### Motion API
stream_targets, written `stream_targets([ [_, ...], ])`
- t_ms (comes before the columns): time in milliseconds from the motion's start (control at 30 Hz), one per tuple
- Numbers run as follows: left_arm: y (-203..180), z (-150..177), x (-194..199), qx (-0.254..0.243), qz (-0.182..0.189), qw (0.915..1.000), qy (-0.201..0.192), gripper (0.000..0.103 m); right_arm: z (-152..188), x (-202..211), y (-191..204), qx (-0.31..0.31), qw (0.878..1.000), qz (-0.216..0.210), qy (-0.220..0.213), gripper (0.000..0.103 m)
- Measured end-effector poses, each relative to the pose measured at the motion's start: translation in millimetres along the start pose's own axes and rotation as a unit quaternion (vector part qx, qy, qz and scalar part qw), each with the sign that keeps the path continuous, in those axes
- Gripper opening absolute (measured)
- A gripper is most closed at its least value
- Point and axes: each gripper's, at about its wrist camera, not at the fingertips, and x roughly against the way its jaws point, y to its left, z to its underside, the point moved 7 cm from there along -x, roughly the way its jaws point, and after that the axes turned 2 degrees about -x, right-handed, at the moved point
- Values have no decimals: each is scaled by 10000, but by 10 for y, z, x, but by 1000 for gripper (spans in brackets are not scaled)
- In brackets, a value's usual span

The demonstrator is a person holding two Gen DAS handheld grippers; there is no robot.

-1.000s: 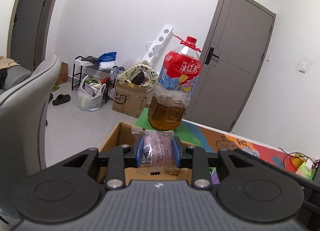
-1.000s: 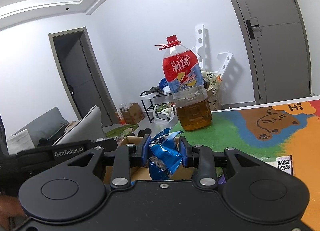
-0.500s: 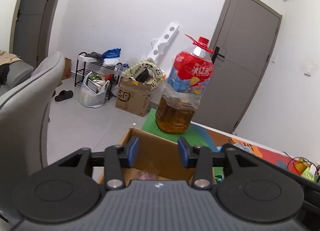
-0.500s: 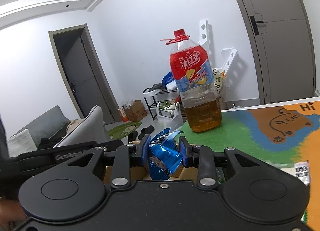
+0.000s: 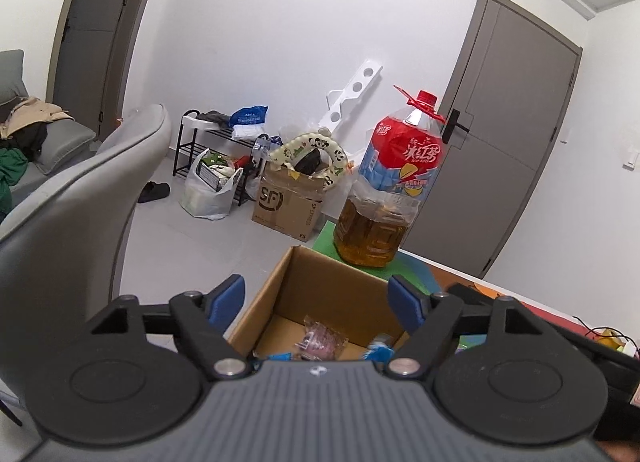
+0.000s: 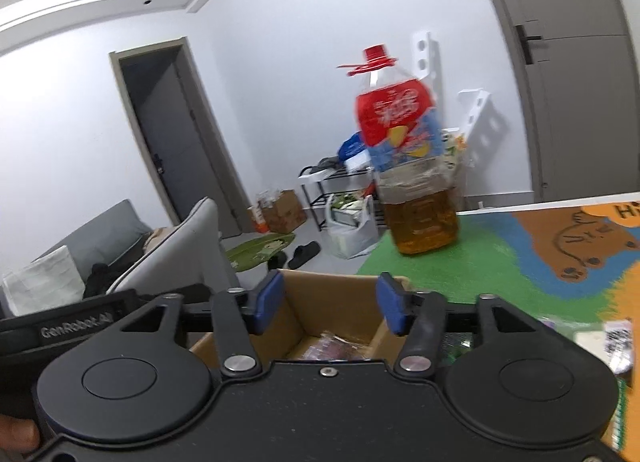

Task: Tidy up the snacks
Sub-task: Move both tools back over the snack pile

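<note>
An open cardboard box stands at the table's near corner, and both grippers hover above it. My left gripper is opening, with nothing between its blue pads. On the box floor lie a clear pink-wrapped snack and a blue snack bag. In the right wrist view the same box shows, the pink snack inside it. My right gripper is also opening and holds nothing. The other gripper's black body is at the left.
A large iced-tea bottle stands on the green part of the colourful table mat just behind the box. A grey chair back rises at the left. More snack packets lie on the mat at the right. Boxes, bags and a shoe rack crowd the far floor.
Both grippers let go: the left dropped the pink-wrapped snack and the right dropped the blue bag into the box. Both sets of jaws have spread wider.
</note>
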Motion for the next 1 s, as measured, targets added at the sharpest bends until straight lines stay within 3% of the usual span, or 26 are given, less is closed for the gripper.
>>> stream_targets([
  [233, -137, 109, 118, -71, -4, 10000, -21, 86, 90, 305, -230, -82, 9998, 205, -25, 62],
  [700, -591, 315, 392, -366, 302, 9988, -81, 91, 200, 828, -641, -11, 9965, 791, -254, 89],
  [1000, -891, 489, 483, -482, 458, 9978, 1, 91, 268, 1155, -1001, -194, 9919, 1214, -317, 90],
])
